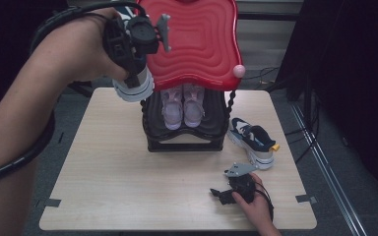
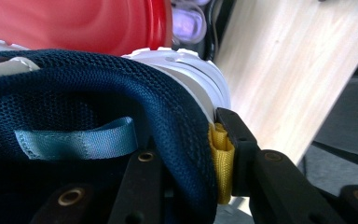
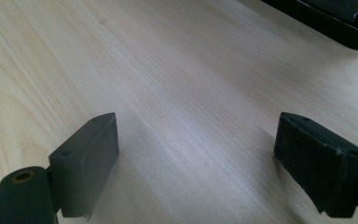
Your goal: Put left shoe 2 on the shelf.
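High view: left gripper (image 1: 137, 81) is clamped on the heel collar of a navy sneaker (image 1: 134, 87) hanging long axis vertical, sole facing 5 o'clock, beside the red lid (image 1: 197, 39) of the shoe rack (image 1: 184, 132). Its mate (image 1: 253, 141) lies at 3 o'clock. Right gripper (image 1: 221, 194) rests with jaws apart.

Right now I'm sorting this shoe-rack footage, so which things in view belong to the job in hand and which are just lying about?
In the job:
- left hand-held gripper, shut on the navy sneaker at its heel
- red-topped shoe rack
- matching sneaker on the table

Lying about:
- pale pink shoes already on the rack
- right hand-held gripper, open, resting on the table
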The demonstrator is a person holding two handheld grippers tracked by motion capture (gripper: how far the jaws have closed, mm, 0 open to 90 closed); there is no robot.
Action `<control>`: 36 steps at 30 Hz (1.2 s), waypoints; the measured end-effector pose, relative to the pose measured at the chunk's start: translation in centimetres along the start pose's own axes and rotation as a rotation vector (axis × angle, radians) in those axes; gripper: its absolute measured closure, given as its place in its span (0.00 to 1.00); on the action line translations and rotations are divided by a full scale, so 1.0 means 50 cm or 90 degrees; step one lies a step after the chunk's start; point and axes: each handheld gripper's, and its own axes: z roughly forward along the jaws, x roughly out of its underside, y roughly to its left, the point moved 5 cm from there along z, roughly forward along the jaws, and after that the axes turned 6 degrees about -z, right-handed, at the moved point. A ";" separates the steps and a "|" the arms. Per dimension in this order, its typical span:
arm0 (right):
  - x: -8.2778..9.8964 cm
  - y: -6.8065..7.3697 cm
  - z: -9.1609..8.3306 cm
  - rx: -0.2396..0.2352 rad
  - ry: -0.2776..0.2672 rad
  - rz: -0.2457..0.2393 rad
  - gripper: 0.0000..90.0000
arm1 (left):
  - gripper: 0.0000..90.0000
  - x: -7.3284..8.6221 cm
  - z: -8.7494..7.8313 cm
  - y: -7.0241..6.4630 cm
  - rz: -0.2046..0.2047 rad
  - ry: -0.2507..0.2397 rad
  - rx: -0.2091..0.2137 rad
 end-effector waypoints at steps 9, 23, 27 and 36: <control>0.000 0.000 0.000 0.000 0.000 0.000 0.15 | 0.80 -0.074 0.011 0.010 0.052 -0.005 -0.020; 0.000 0.000 0.000 0.000 0.000 0.000 0.15 | 0.80 -0.148 0.051 0.040 0.089 0.003 -0.020; 0.000 0.000 0.000 0.000 0.001 0.001 0.15 | 0.80 -0.152 0.063 0.058 0.091 0.017 -0.040; 0.000 0.000 0.000 0.000 0.000 0.000 0.15 | 0.79 -0.169 0.078 0.086 0.106 0.004 -0.059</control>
